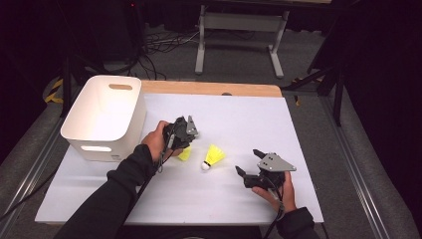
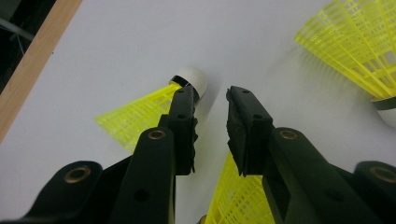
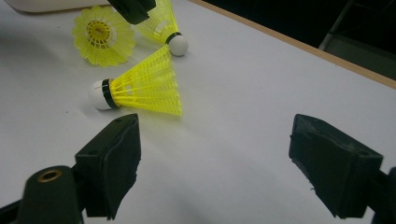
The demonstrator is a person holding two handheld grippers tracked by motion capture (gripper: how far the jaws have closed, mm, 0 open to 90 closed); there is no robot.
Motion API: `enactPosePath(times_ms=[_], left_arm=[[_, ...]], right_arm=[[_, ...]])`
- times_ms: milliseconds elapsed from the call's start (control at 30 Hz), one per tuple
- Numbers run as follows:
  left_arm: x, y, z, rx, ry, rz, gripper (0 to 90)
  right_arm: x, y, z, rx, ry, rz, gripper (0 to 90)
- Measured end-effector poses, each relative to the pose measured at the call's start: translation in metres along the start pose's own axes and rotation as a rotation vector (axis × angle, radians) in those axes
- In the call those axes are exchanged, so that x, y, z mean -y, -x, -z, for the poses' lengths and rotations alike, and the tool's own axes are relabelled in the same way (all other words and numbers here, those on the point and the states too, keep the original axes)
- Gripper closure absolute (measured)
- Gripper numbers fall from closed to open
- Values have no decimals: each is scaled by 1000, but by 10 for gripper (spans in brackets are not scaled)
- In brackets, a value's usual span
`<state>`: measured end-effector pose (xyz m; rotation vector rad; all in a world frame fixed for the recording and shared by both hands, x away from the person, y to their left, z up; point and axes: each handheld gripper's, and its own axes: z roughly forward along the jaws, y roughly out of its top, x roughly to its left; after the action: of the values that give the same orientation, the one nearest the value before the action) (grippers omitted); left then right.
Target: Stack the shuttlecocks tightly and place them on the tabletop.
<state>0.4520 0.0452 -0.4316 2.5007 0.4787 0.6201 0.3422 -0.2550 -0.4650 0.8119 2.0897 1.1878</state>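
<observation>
No legible text, label, brand, number or sign is found on any surface in the three views.

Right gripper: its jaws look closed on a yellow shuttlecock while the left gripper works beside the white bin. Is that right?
Not quite. The right gripper is open and holds nothing: the right gripper view shows its jaws wide apart over bare table, with the nearest yellow shuttlecock lying free ahead of them. The rest stands: in the high view the left gripper works beside the white bin.
</observation>
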Motion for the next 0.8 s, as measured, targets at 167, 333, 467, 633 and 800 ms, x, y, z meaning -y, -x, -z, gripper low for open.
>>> enactPosePath(times_ms=[167, 333, 467, 633, 800], left_arm=[[3, -2, 13, -11, 44, 17, 710], [11, 1, 40, -31, 120, 7, 698], [18, 5, 52, -46, 162, 3, 689], [38, 11, 75, -63, 245, 12, 683], [57, 20, 87, -74, 303, -7, 663]], right_arm=[[0, 0, 0, 4, 2, 1, 178], [0, 0, 1, 8, 3, 4, 179], [-1, 0, 1, 9, 1, 5, 180], [-1, 0, 1, 14, 2, 9, 181], [-2, -1, 1, 19, 1, 18, 182]])
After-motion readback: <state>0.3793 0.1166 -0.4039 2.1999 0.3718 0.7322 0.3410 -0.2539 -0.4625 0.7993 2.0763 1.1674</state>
